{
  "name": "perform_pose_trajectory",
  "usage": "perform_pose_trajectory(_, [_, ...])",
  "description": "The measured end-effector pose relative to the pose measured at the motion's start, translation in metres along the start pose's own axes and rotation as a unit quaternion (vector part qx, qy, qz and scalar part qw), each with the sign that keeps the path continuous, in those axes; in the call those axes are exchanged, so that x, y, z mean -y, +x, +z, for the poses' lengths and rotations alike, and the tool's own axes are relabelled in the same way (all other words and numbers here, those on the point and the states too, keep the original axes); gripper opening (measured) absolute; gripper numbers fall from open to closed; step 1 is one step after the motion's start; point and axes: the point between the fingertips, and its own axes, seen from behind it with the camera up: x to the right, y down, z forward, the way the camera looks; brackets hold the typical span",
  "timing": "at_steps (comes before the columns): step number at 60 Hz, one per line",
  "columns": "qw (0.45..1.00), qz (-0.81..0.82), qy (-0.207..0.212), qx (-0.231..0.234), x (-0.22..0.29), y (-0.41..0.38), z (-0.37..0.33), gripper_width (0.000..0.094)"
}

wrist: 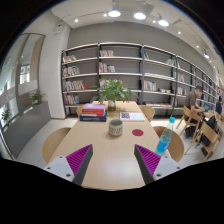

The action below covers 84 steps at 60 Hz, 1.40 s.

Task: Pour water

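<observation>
A clear water bottle (165, 137) with a blue cap and blue label stands on the wooden table (110, 150), beyond my right finger. A pale cup (116, 127) sits near the table's middle, well ahead of the fingers. My gripper (111, 162) hovers over the near part of the table, open, with only bare tabletop between its magenta pads (79, 160).
A red coaster (137, 131) lies right of the cup. A stack of books (92, 112), a potted plant (113, 92) and papers (132, 116) sit at the table's far end. Chairs (55, 140) flank the table. Bookshelves (130, 75) line the back wall. A person (196, 103) sits at the right.
</observation>
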Motion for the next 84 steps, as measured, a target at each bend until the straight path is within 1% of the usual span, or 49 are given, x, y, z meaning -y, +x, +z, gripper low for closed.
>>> perform_pose_trajectory(4, [1.000,0.001,0.002,-0.005,-0.003,0.011,0.002,0.0860])
perform_pose_trajectory(11, [1.000,0.010,-0.003,-0.021,-0.028,0.059,0.015,0.0859])
perform_pose_trajectory(14, [0.999,0.013,-0.008,-0.031,-0.031,0.078,0.018,0.0860])
perform_pose_trajectory(21, [0.998,0.008,-0.017,-0.054,-0.058,0.146,0.035,0.0860])
perform_pose_trajectory(22, [0.998,0.007,-0.021,-0.060,-0.052,0.143,0.030,0.0861])
perform_pose_trajectory(23, [0.998,0.005,-0.019,-0.063,-0.062,0.158,0.042,0.0862])
perform_pose_trajectory(25, [0.997,0.003,-0.022,-0.070,-0.066,0.176,0.049,0.0861])
perform_pose_trajectory(33, [0.996,0.008,-0.013,-0.091,-0.066,0.238,0.077,0.0862])
perform_pose_trajectory(42, [0.997,0.009,0.004,-0.081,-0.057,0.276,0.136,0.0850])
perform_pose_trajectory(53, [0.998,0.005,0.031,-0.058,-0.046,0.294,0.205,0.0854])
perform_pose_trajectory(56, [0.998,0.005,0.040,-0.055,-0.043,0.293,0.217,0.0841])
perform_pose_trajectory(58, [0.997,0.006,0.048,-0.053,-0.042,0.294,0.225,0.0814])
perform_pose_trajectory(60, [0.997,0.007,0.055,-0.049,-0.041,0.293,0.232,0.0765])
perform_pose_trajectory(65, [0.996,0.011,0.079,-0.042,-0.038,0.293,0.243,0.0567])
perform_pose_trajectory(69, [0.994,0.007,0.095,-0.046,-0.033,0.294,0.243,0.0533])
perform_pose_trajectory(75, [0.993,-0.001,0.107,-0.056,-0.031,0.291,0.247,0.0439])
perform_pose_trajectory(76, [0.992,-0.002,0.108,-0.059,-0.032,0.293,0.247,0.0433])
perform_pose_trajectory(77, [0.992,-0.004,0.108,-0.062,-0.031,0.291,0.248,0.0398])
perform_pose_trajectory(81, [0.992,-0.016,0.102,-0.068,-0.030,0.289,0.252,0.0354])
perform_pose_trajectory(84, [0.992,-0.028,0.093,-0.074,-0.028,0.286,0.254,0.0352])
